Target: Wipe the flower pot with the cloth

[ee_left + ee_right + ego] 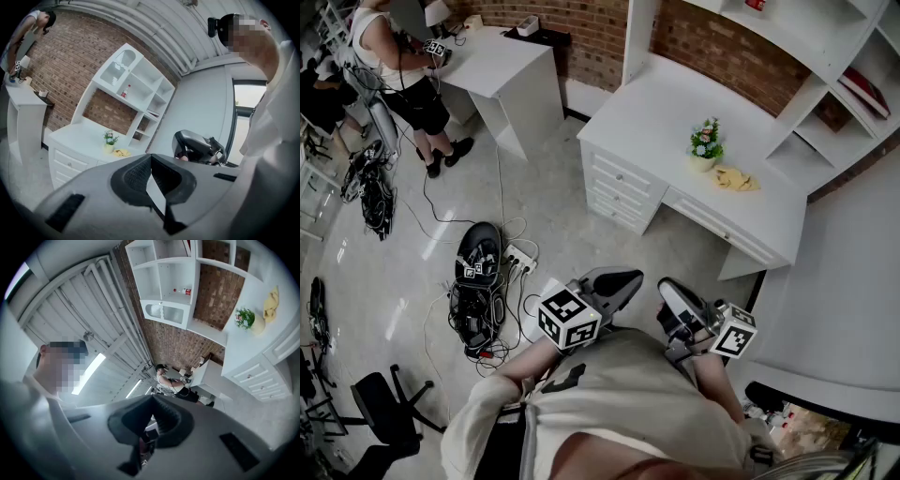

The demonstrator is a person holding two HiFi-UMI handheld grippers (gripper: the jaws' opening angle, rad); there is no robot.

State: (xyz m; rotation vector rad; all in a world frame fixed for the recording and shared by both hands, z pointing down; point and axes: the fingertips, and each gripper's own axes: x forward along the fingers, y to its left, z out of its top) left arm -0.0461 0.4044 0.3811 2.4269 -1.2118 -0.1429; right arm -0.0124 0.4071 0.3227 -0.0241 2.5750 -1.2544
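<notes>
While flower pot and cloth lie far ahead, left gripper and right gripper fingers meet; both empty.

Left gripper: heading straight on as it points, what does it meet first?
Free nearby. Farther on, the left gripper probably reaches the right end of the white shelf unit, or the grey wall beside it; depth is unclear.

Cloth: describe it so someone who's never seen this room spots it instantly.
Find the white desk against the brick wall. On its top stands a small flower pot; the cloth lies just right of it in the head view. It is crumpled and yellow, the only yellow thing on the desk.
</notes>
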